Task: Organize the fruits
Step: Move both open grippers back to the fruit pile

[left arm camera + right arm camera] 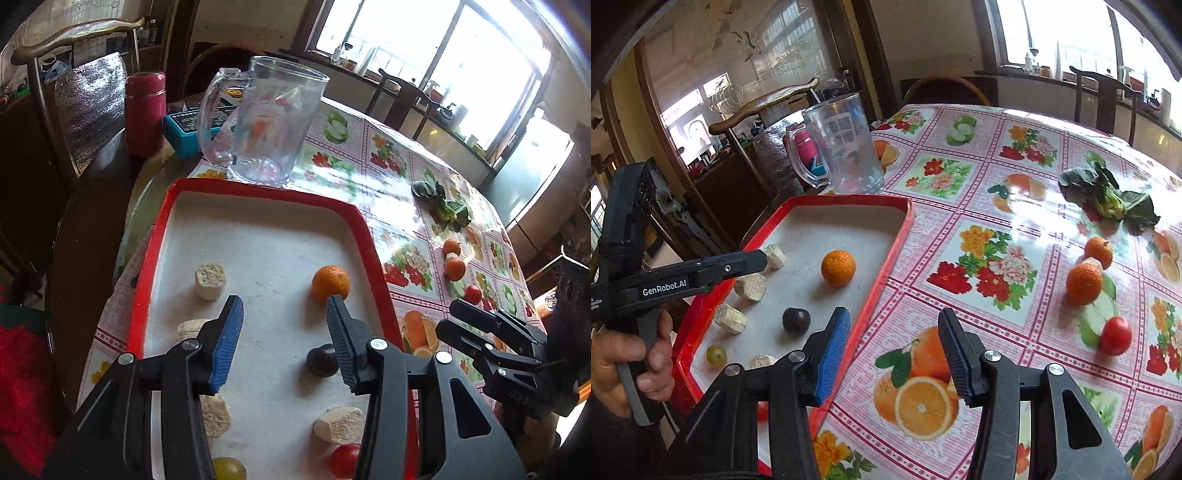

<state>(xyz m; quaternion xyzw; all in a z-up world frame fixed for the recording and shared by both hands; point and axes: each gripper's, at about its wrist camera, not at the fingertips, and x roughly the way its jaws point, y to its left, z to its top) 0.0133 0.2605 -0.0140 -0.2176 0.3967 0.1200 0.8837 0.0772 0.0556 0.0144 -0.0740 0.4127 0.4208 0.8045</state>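
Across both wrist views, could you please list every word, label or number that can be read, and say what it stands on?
"GenRobot.AI": white print on the side of the black left gripper, right wrist view.
"DAS", faint and uncertain: moulded on the black right gripper, left wrist view.
Small print left of "GenRobot.AI": too small to read.
Label on the teal rectangular box: blurred, unreadable.

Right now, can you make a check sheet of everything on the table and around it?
Surface: table under a fruit-print cloth.
Job's things: red tray holds an orange, a plum, a tomato, a green fruit and pale chunks; two oranges and a tomato lie on the cloth.
Clutter: glass jug, greens, pink flask, blue box.
Tongs: left tongs open over the tray; right tongs open at the tray's edge; both empty.
Cables: nothing seen.
Surroundings: chairs, windows.
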